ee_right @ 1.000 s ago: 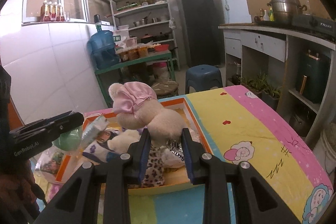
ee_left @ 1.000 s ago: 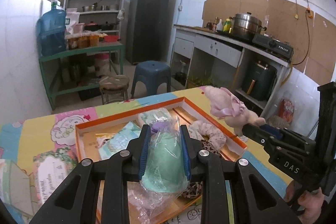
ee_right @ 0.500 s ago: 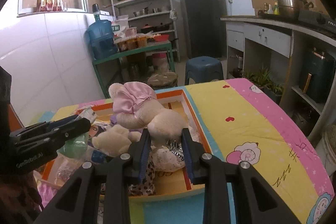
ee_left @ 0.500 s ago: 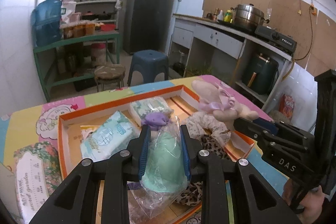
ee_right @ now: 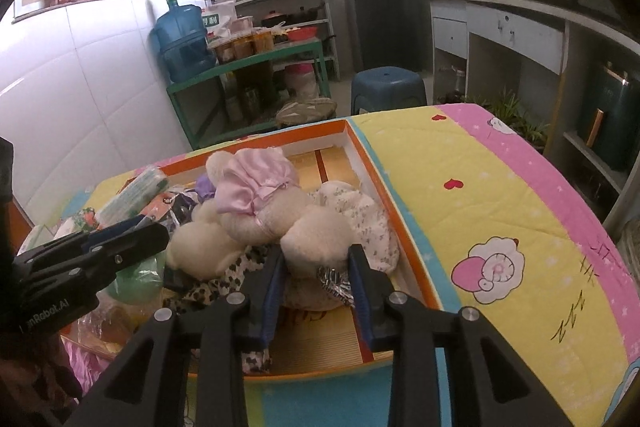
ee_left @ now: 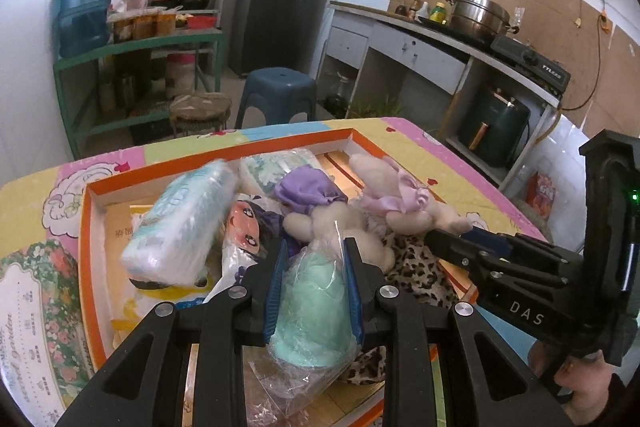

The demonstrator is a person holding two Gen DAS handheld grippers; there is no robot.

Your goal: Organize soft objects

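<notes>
Both grippers lower over orange tray (ee_left: pixel 92 239) vs a sec ago. Left gripper (ee_left: pixel 314 259) clamps one bagged green soft thing (ee_left: pixel 316 301), lower centre. Right gripper (ee_right: pixel 316 267) jaws just easing apart, one plush bunny (ee_right: pixel 256 203) between them, now resting on tray pile. Two tissue packs (ee_left: pixel 184 223), upper left.

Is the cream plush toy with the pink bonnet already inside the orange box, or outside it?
Inside: the plush toy lies within the orange box walls, on other soft things.

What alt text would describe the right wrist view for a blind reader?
The right gripper, jaws just opening, brackets a cream plush toy in a pink bonnet, lying in an orange-rimmed box of soft items. Left gripper enters at left.
</notes>
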